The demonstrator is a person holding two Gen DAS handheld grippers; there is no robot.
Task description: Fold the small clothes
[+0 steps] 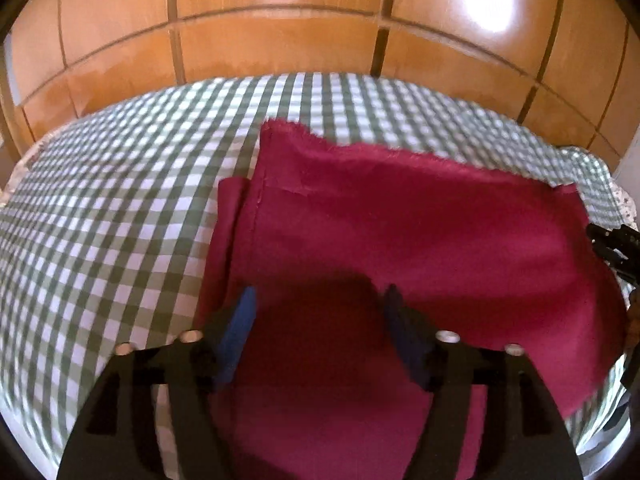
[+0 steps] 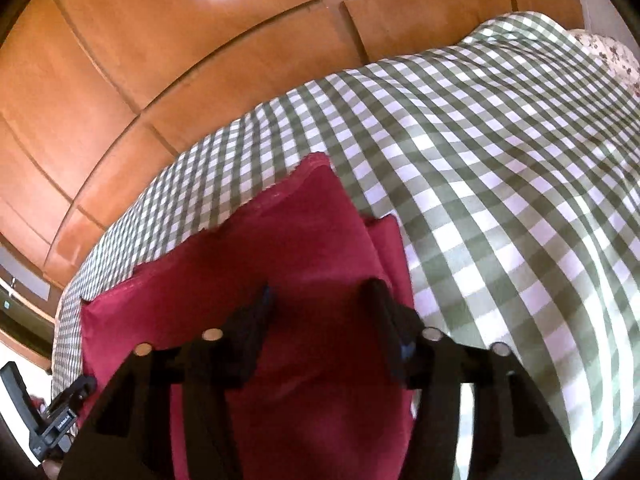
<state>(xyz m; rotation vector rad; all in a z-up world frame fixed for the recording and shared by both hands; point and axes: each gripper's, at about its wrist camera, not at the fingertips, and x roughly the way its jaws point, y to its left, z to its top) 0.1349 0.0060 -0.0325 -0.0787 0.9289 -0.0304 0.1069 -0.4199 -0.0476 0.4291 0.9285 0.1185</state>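
Observation:
A dark red cloth (image 1: pixel 400 224) lies on the green-and-white checked cover (image 1: pixel 100 208), with one layer folded over another. A lower layer sticks out along its left side. My left gripper (image 1: pixel 320 300) is open just above the cloth's near part, nothing between its blue pads (image 1: pixel 240 328). In the right wrist view the same red cloth (image 2: pixel 280 240) lies under my right gripper (image 2: pixel 320 292), which is open and empty, over the cloth's near edge. The checked cover (image 2: pixel 500 200) spreads to the right. The right gripper's body shows at the left wrist view's right edge (image 1: pixel 616 248).
A wooden panelled wardrobe (image 1: pixel 280 40) stands behind the bed and fills the upper left of the right wrist view (image 2: pixel 160 60). A floral pillow (image 2: pixel 612 56) lies at the far right. The other gripper's body (image 2: pixel 52 420) shows at the lower left.

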